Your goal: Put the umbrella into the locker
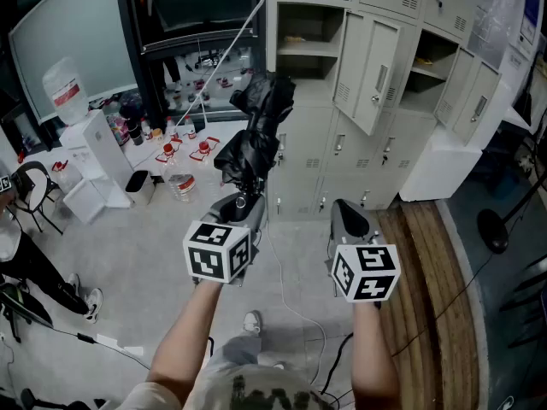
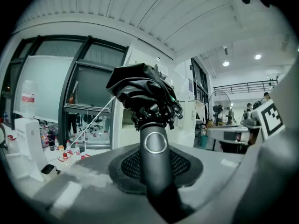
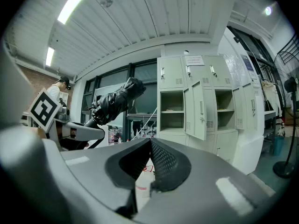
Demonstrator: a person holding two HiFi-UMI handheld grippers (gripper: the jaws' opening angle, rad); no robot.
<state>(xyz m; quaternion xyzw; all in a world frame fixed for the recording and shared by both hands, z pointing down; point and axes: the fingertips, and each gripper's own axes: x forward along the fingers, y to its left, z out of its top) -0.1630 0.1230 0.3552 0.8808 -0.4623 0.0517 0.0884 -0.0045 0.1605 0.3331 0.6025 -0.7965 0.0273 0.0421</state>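
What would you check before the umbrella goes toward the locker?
1. Grip: left gripper clamped on the umbrella handle: ok.
2. Canopy: umbrella folded and bundled: ok.
3. Way in: a door stands open: ok.
4. Spare hand: right gripper jaws together, nothing between them: ok.
5. Room inside the locker for the whole umbrella: cannot tell.

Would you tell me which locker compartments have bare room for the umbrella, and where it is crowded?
The open compartment left of the ajar door has a bare lower shelf; something small lies on its upper one. The open compartment right of that door looks bare too. The floor beside the water dispenser is crowded with bottles.
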